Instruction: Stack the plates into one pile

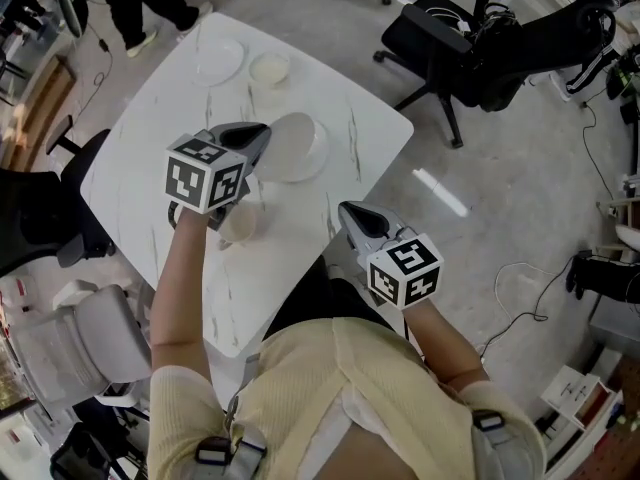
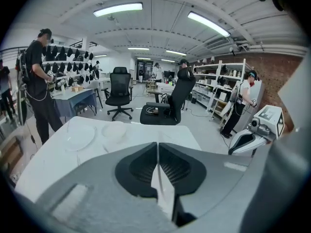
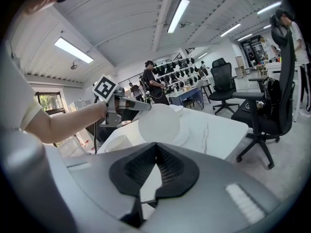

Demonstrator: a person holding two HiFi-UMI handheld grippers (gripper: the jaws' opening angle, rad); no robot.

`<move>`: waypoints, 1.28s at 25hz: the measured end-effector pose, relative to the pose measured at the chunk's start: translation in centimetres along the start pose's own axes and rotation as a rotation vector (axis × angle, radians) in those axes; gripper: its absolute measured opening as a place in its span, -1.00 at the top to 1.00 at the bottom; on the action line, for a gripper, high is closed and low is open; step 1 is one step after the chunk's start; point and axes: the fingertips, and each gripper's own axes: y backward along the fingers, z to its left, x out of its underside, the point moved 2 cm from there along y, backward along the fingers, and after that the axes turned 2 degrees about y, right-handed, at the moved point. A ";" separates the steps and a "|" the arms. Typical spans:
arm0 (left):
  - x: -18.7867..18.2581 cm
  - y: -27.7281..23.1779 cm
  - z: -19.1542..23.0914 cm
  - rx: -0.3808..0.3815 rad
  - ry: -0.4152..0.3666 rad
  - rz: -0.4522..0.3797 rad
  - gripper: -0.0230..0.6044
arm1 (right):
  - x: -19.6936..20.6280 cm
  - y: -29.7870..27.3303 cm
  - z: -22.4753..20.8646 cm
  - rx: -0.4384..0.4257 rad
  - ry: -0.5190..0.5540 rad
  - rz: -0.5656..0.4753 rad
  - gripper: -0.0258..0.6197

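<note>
White small plate point(image 1: 292, 136) is gripped in your left claw point(image 1: 262, 131), over a bigger plate point(image 1: 321, 158) in the middle of the bench point(image 1: 140, 158). Your right claw point(image 1: 349, 209) is closed and empty by the near edge.

White plates point(image 1: 218, 60), white table point(image 1: 140, 148) veined grey.

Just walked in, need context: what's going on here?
A person is stacking plates. The left hand-held gripper is shut on the rim of a white plate, tilted above a second plate on the table. The right hand-held gripper is shut and empty by the table's edge. A far plate, a dish and a small bowl sit apart.
</note>
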 end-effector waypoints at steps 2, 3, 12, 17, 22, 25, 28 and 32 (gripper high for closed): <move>0.0 -0.2 0.7 -0.020 -0.032 0.021 0.88 | 0.1 0.1 -0.1 0.004 0.004 0.004 0.91; 0.0 -0.3 1.0 -0.026 -0.046 0.032 0.88 | 0.2 0.2 -0.2 0.007 0.004 0.007 0.91; 0.4 -1.7 3.0 -0.017 -0.054 0.051 0.84 | -0.3 -0.9 -1.7 0.009 0.020 0.026 0.91; 0.5 -3.0 4.2 -0.006 -0.038 0.043 0.81 | -1.0 -2.3 -2.3 -0.022 0.034 0.051 0.91; 1.4 -4.1 5.6 0.039 0.016 0.026 0.80 | -2.3 -3.5 -3.4 -0.034 0.049 0.070 0.91; 2.1 -4.6 6.7 0.051 0.063 0.014 0.78 | -3.0 -4.1 -4.2 -0.036 0.050 0.079 0.91; 2.9 -5.4 7.3 0.088 0.128 0.001 0.78 | -3.0 -4.9 -5.1 -0.035 0.042 0.094 0.91; 4.7 -6.4 7.0 0.103 0.105 0.050 0.75 | -3.0 -5.9 -5.4 -0.050 0.041 0.110 0.91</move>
